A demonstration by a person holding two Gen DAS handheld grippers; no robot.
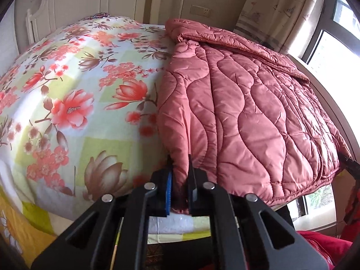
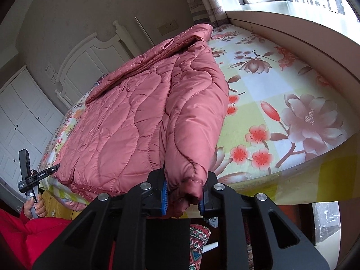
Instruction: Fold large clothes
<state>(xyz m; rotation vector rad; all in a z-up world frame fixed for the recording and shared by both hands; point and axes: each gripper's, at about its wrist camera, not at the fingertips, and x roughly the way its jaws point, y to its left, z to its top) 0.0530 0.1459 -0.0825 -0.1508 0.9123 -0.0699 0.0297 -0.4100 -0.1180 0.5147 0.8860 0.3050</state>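
A pink quilted padded coat (image 1: 243,103) lies spread on a bed with a floral sheet (image 1: 74,85). My left gripper (image 1: 181,180) is shut on the coat's near left edge at the foot of the bed. In the right wrist view the same coat (image 2: 126,117) lies on the floral sheet (image 2: 281,94), with a sleeve folded over its right side. My right gripper (image 2: 183,193) is shut on that sleeve's cuff (image 2: 191,189) at the bed's near edge. The left gripper's handle (image 2: 29,175) shows at the far left, held by a hand.
A white headboard (image 2: 90,60) and white wardrobe doors (image 2: 22,117) stand behind the bed. A window ledge (image 2: 292,20) runs along the bed's right side. A curtain (image 1: 276,6) hangs by the window. The person wears red clothing (image 2: 27,234).
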